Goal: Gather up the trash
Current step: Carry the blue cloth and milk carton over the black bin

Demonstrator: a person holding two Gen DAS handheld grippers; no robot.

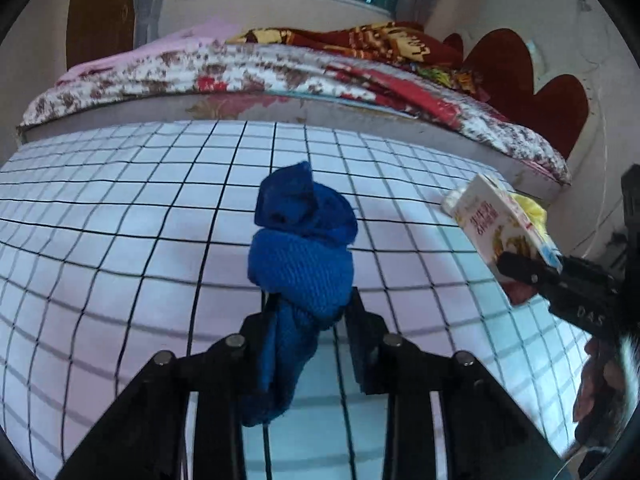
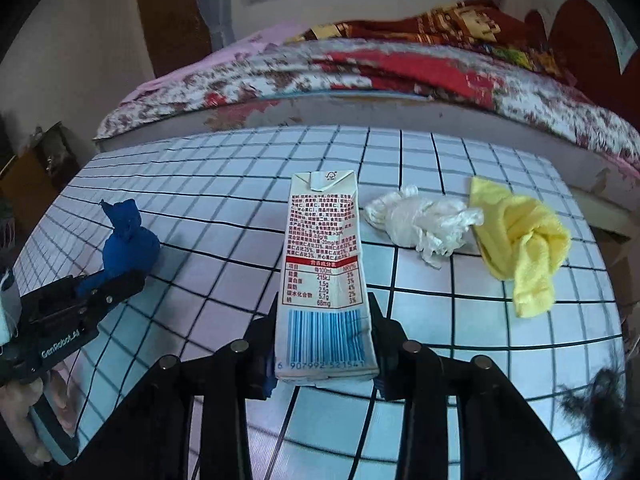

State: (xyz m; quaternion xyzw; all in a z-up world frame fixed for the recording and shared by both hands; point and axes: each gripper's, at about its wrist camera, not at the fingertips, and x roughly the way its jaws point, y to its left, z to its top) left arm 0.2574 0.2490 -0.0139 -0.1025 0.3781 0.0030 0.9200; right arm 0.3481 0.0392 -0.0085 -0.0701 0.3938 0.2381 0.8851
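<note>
Items on the gridded bench (image 2: pixel 224 240) number four: one blue knitted sock (image 1: pixel 298 264), one drink carton (image 2: pixel 325 276), one crumpled white plastic glove (image 2: pixel 424 222) and one yellow cloth (image 2: pixel 520 240). Grippers number two, one per hand.

Left gripper (image 1: pixel 310 316): angled down toward the bench, jaws clenched on the blue knitted sock. The bunched, knotted end of the sock projects ahead of the fingertips; the loose end hangs back between the fingers. In the right wrist view the same gripper enters from the left edge, and part of the hand (image 2: pixel 44 408) wrapped around its handle is visible below it.

Right gripper (image 2: pixel 324 340): angled down likewise, jaws pressed against both sides of the drink carton near its barcode end. The carton lies lengthwise between the fingers with its folded top pointing away from the camera. Whether the carton is lifted clear of the bench cannot be told with certainty; in the left wrist view it appears tilted.

The white glove lies just right of the carton, touching or nearly touching the yellow cloth beyond it. A bed (image 2: pixel 360 80) with floral bedding runs along the far edge of the bench.
</note>
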